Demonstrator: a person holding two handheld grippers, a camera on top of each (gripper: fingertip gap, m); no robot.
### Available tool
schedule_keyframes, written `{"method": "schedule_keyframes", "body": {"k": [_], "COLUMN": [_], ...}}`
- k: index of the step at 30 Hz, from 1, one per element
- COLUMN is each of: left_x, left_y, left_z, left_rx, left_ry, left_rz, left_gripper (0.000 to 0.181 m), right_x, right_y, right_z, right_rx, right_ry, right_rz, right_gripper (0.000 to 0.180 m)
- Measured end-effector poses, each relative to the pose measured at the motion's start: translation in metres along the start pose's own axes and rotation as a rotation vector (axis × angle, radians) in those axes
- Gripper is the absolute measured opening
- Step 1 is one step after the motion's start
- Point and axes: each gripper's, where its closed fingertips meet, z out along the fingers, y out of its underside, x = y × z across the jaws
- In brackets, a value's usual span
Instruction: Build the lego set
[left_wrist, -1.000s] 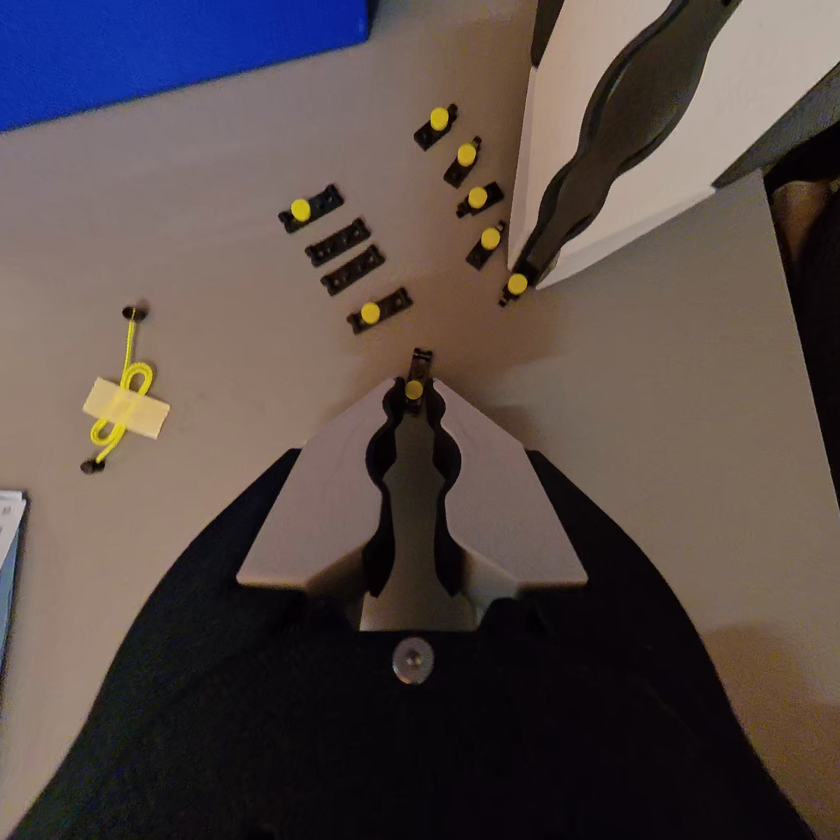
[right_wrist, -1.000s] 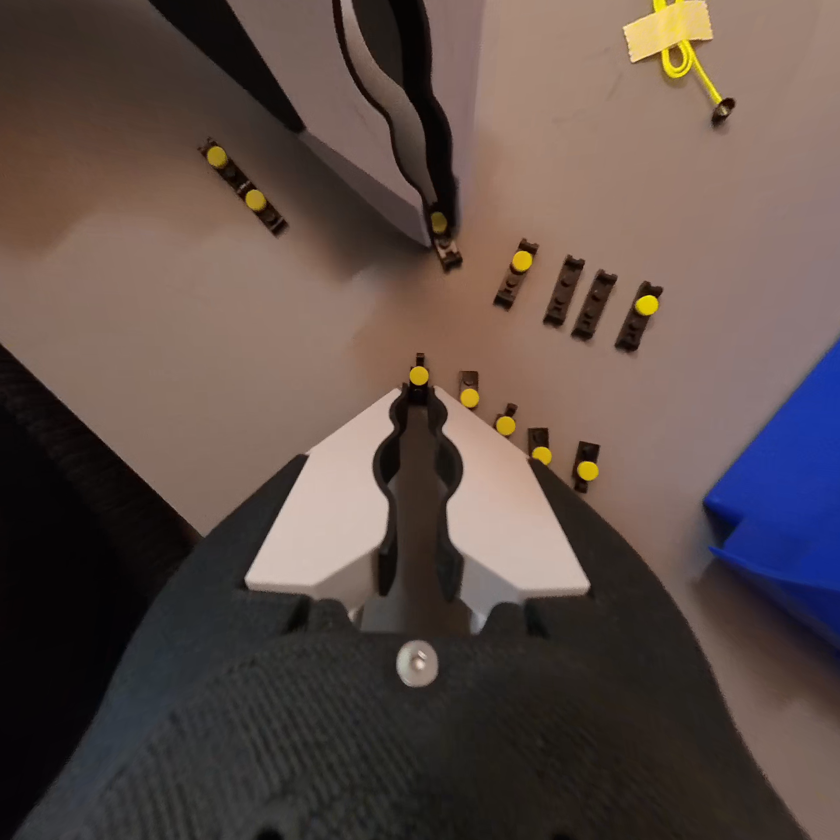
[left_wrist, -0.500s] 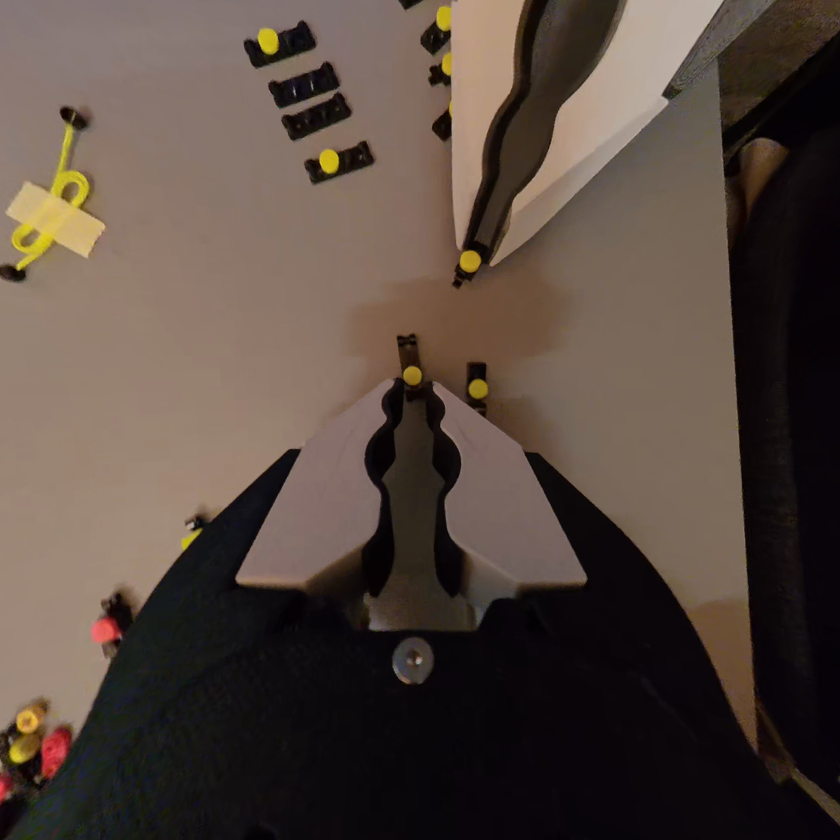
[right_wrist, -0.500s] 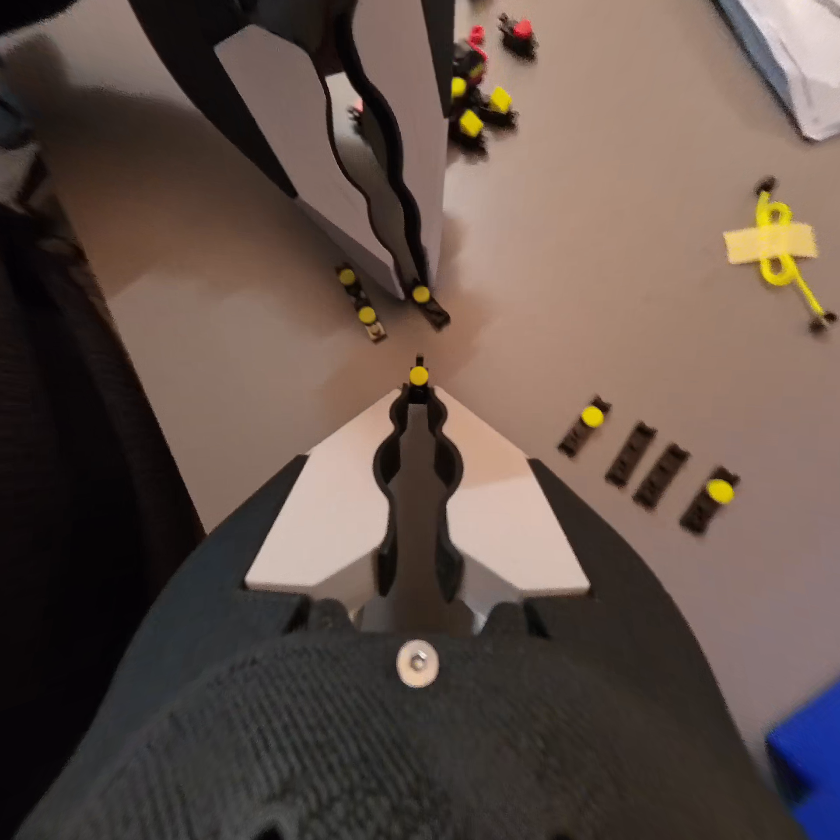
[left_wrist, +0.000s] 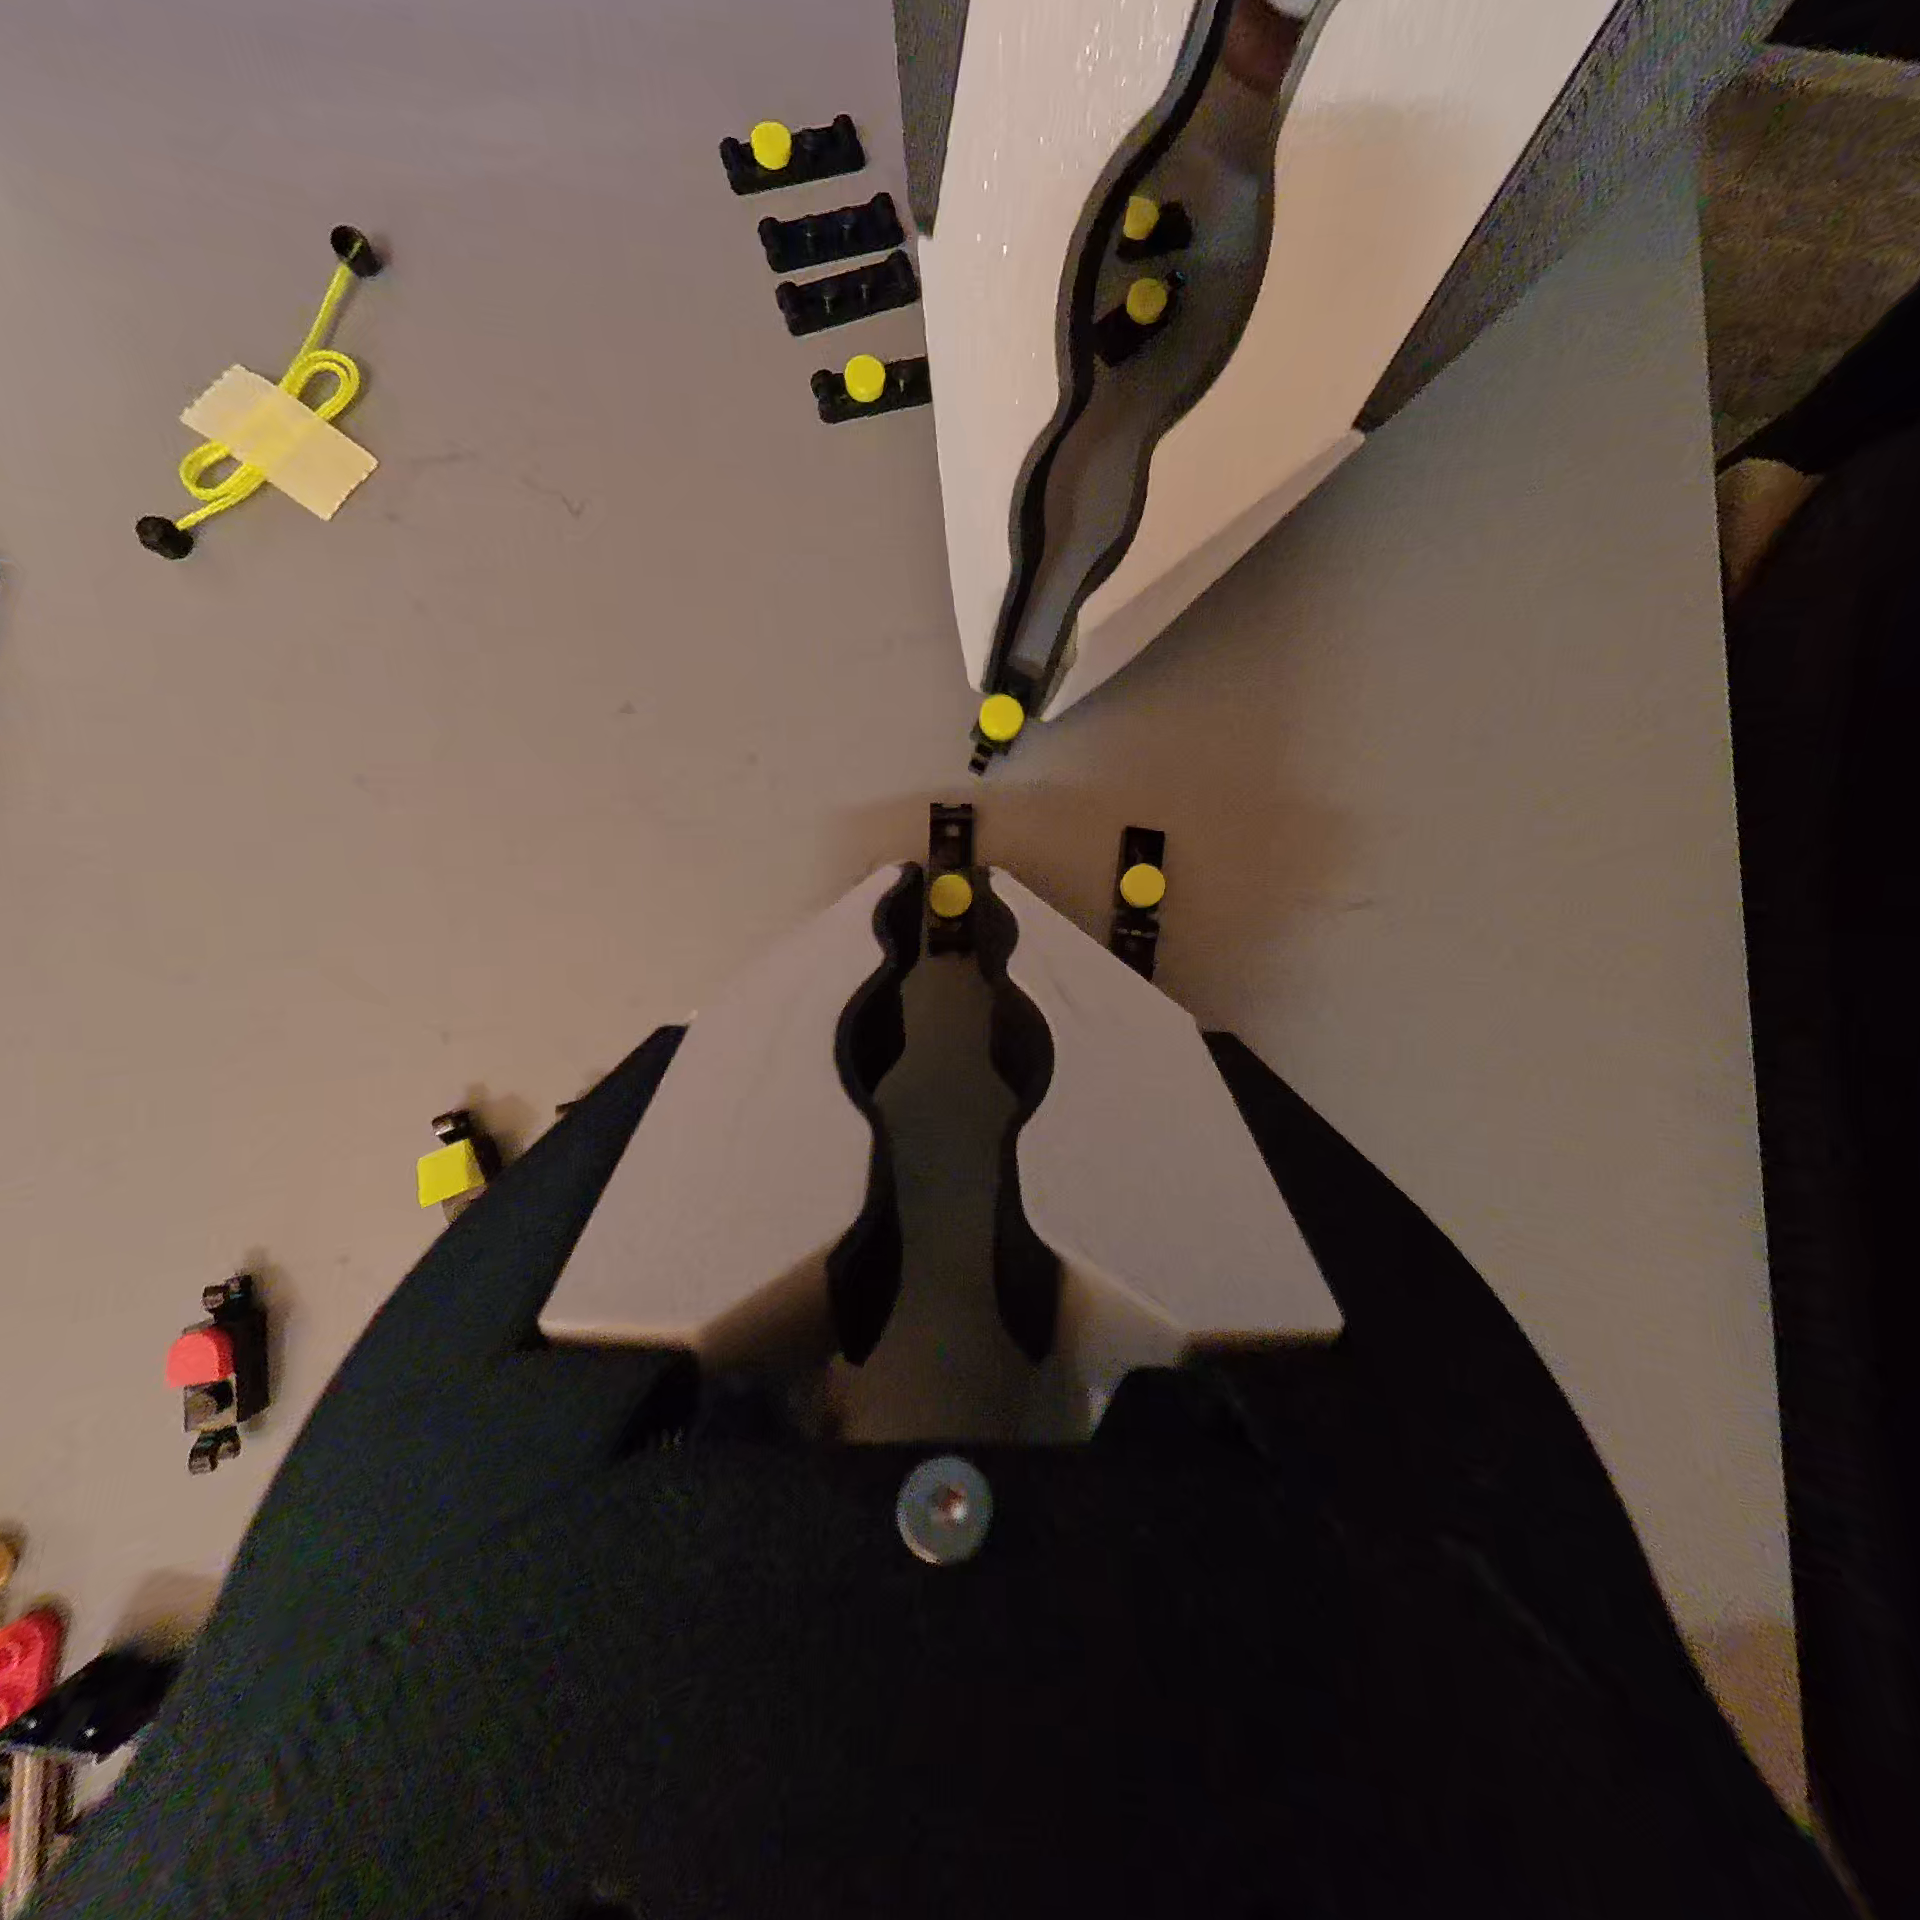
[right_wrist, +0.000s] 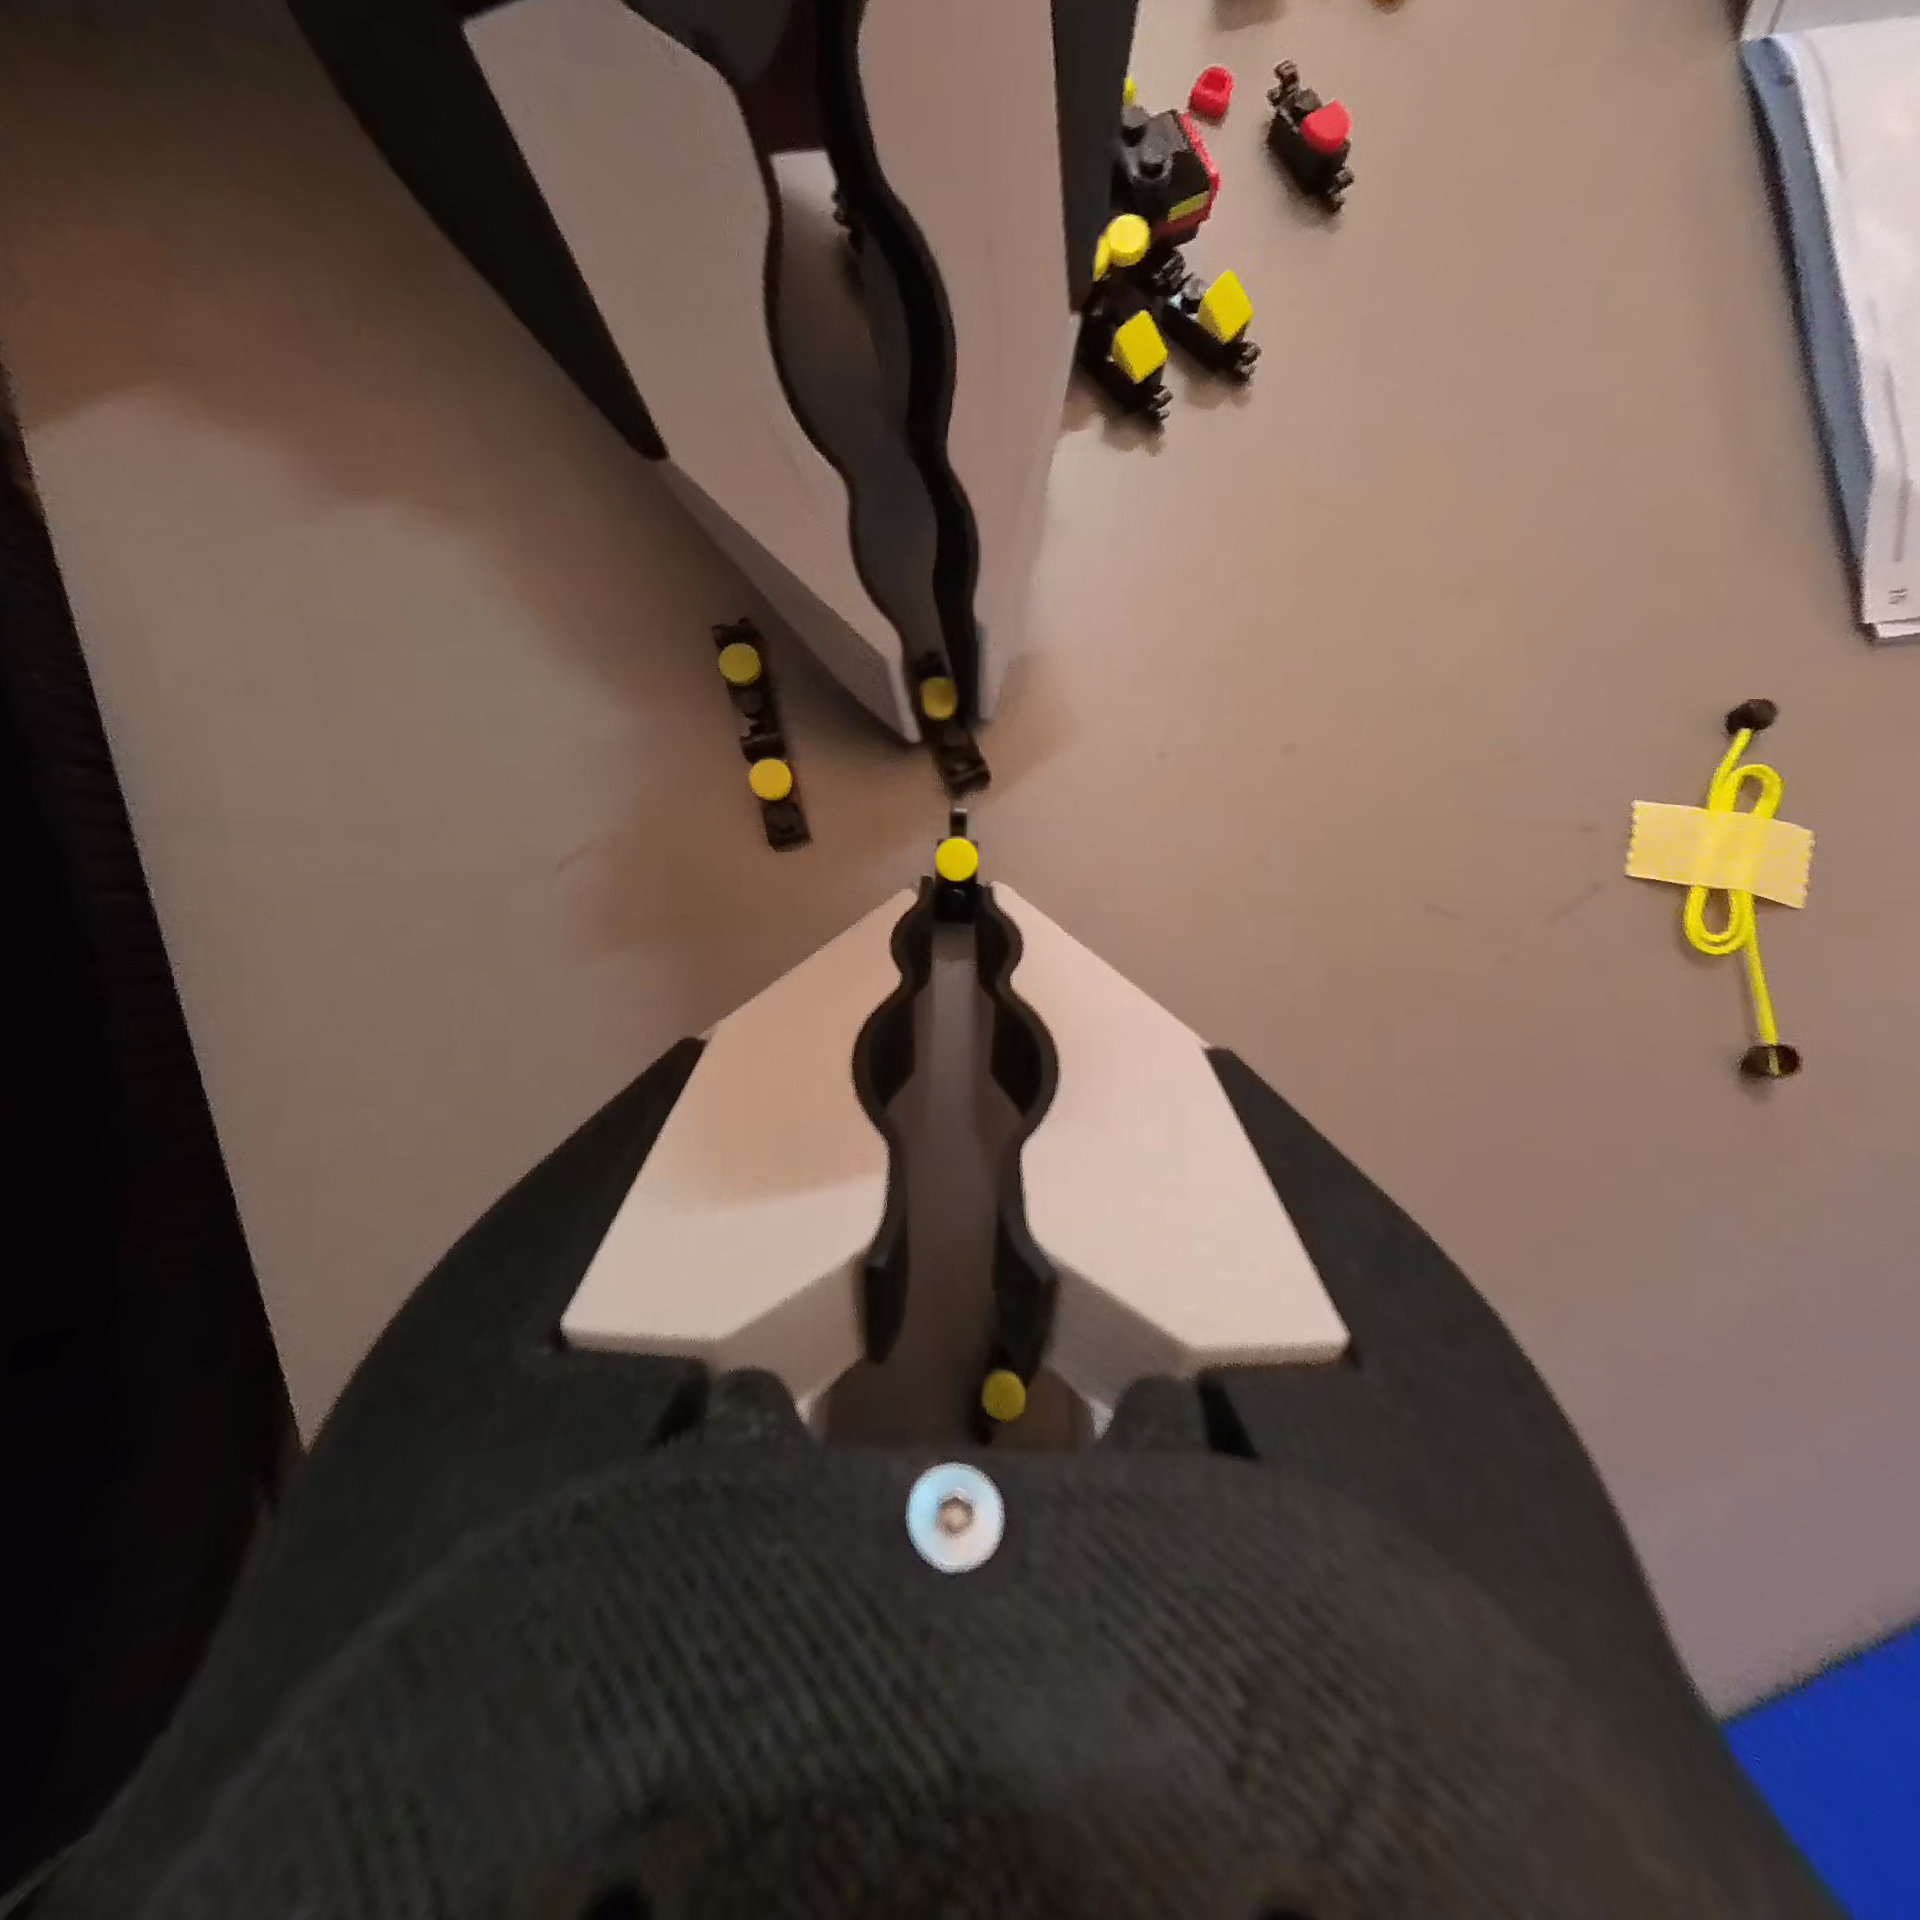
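Observation:
My left gripper (left_wrist: 950, 885) is shut on a small black link piece with a yellow round stud (left_wrist: 950, 896). My right gripper (right_wrist: 955, 896) is shut on a like black link with a yellow stud (right_wrist: 955, 860). The two grippers face each other tip to tip just above the grey table. The free ends of the two links are almost touching, with a small gap between them. In the left wrist view the right gripper (left_wrist: 1013, 694) comes in from the top. In the right wrist view the left gripper (right_wrist: 940, 717) comes in from the top.
A joined black chain with yellow studs (right_wrist: 762, 732) lies beside the tips; it also shows in the left wrist view (left_wrist: 1140, 894). A row of black links (left_wrist: 821, 239), a taped yellow string (left_wrist: 275, 442), loose red and yellow pieces (right_wrist: 1164, 281), a booklet (right_wrist: 1849, 312) and a blue bin (right_wrist: 1829, 1787) lie around. The grippers are tip to tip, or close to it.
Both grippers have carried their links away from the rows of pieces and closed in on each other. The gap between the two held links has shrunk to almost nothing.

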Motion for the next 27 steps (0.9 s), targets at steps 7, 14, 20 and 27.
{"method": "schedule_keyframes", "body": {"k": [7, 14, 20, 27], "left_x": [0.001, 0.024, 0.076, 0.078], "left_y": [-0.001, 0.005, 0.028, 0.031], "left_z": [-0.016, -0.058, -0.037, -0.027], "left_rx": [0.02, 0.135, 0.046, 0.03], "left_ry": [0.0, -0.012, 0.07, 0.095], "left_rz": [0.011, -0.068, -0.006, 0.026], "left_gripper": [0.006, 0.006, 0.007, 0.007], "right_x": [-0.006, -0.022, -0.063, -0.08], "right_y": [0.0, -0.007, -0.003, 0.002], "right_z": [-0.002, -0.021, -0.008, 0.001], "right_rx": [0.007, 0.069, 0.006, -0.039], "right_ry": [-0.004, 0.005, -0.09, -0.101], "right_rz": [-0.027, 0.0, -0.068, -0.209], "right_gripper": [0.006, 0.006, 0.006, 0.006]}}
